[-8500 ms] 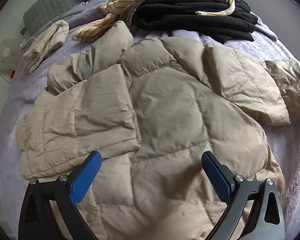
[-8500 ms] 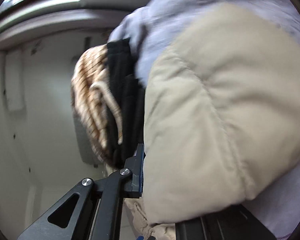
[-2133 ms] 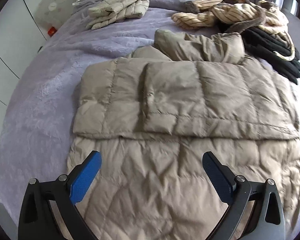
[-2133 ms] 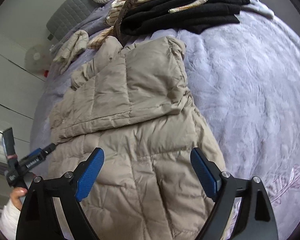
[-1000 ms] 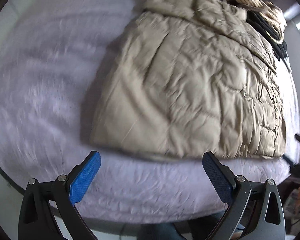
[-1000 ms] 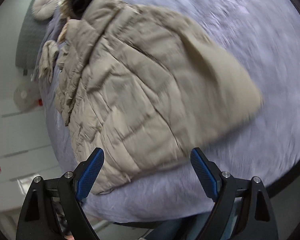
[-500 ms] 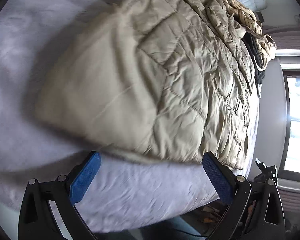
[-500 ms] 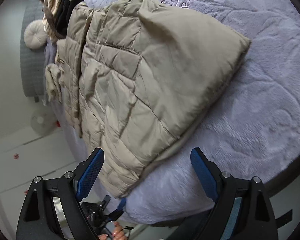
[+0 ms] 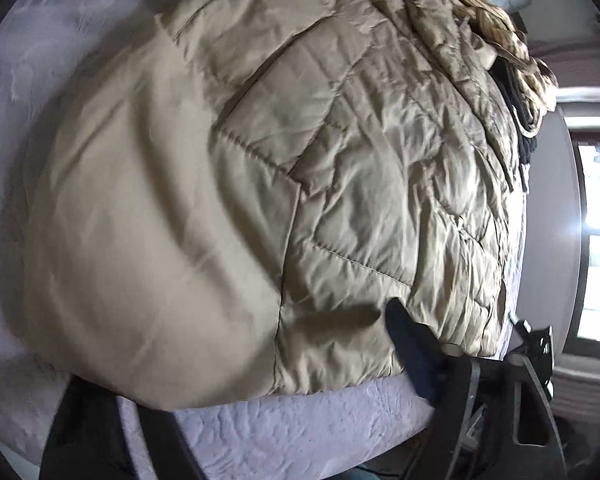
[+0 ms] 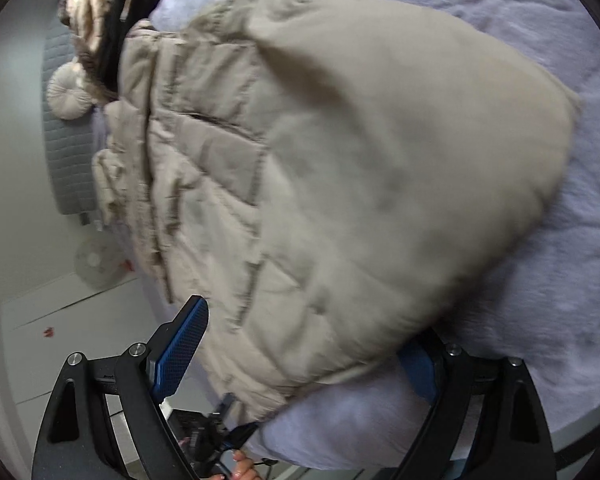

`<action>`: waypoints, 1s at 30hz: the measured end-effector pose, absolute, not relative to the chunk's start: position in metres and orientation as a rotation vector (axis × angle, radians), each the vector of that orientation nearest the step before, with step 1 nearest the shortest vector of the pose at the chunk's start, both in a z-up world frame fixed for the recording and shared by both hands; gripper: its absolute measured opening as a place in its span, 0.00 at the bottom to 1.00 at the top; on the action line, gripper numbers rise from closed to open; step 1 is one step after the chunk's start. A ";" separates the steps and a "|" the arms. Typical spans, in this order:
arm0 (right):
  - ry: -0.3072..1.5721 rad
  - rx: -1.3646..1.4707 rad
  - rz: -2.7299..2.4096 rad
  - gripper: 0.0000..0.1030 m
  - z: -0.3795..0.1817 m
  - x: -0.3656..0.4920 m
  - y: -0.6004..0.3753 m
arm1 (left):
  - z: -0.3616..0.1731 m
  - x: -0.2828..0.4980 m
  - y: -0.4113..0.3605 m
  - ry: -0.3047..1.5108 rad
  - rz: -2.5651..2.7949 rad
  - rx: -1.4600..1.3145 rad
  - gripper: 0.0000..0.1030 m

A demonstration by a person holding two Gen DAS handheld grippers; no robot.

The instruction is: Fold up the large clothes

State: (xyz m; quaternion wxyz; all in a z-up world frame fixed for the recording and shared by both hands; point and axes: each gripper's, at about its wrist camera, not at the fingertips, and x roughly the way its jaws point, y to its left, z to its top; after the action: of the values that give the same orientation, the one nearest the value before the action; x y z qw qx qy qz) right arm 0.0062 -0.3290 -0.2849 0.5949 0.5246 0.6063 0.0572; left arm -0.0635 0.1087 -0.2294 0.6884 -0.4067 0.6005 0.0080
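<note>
Two tools at the near hem of a beige quilted puffer coat (image 9: 284, 184) spread on a lavender bed cover (image 9: 300, 432). Left tool (image 9: 260, 360): jaws have just been closing, coat's bottom corner between them; right finger (image 9: 410, 344) lies on top of the fabric, left finger (image 9: 92, 428) mostly hidden under the coat edge. Cannot tell if the pads press yet. Right tool (image 10: 300, 344): jaws wide, straddling the other hem corner; left blue pad (image 10: 182, 350) just beside the coat edge, apart from it, right pad (image 10: 418, 364) tucked under the overhanging fabric. No clamp seen. Beyond the tools, past the coat's far end: striped tan garment (image 9: 512, 40) and black garment (image 9: 520, 120) piled together. Round cushion (image 10: 68, 94) against grey headboard (image 10: 58, 152). Blurred fingertips (image 10: 242, 468) of the other hand below the right tool.
</note>
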 end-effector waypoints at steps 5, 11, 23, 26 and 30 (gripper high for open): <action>1.364 1.233 0.183 0.88 -0.278 0.007 -0.326 | -0.224 -0.064 0.119 1.309 -0.034 -0.929 0.24; 1.348 1.247 0.150 0.83 -0.279 0.003 -0.327 | -0.198 -0.064 0.128 1.232 -0.093 -0.898 0.16; 1.399 1.215 0.219 0.09 -0.275 0.015 -0.337 | -0.168 -0.054 0.123 1.203 -0.078 -0.799 0.11; 1.389 1.195 0.317 0.08 -0.255 0.034 -0.339 | -0.150 -0.045 0.128 1.171 -0.058 -0.806 0.11; 1.394 1.150 0.406 0.08 -0.234 0.062 -0.337 | -0.125 -0.028 0.127 1.132 -0.030 -0.779 0.11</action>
State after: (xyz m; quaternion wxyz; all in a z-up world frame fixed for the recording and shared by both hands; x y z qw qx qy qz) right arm 0.0616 -0.3372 -0.2336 0.6011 0.4963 0.6015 0.1751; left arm -0.0283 0.1267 -0.1255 0.7730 -0.3597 0.5224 -0.0139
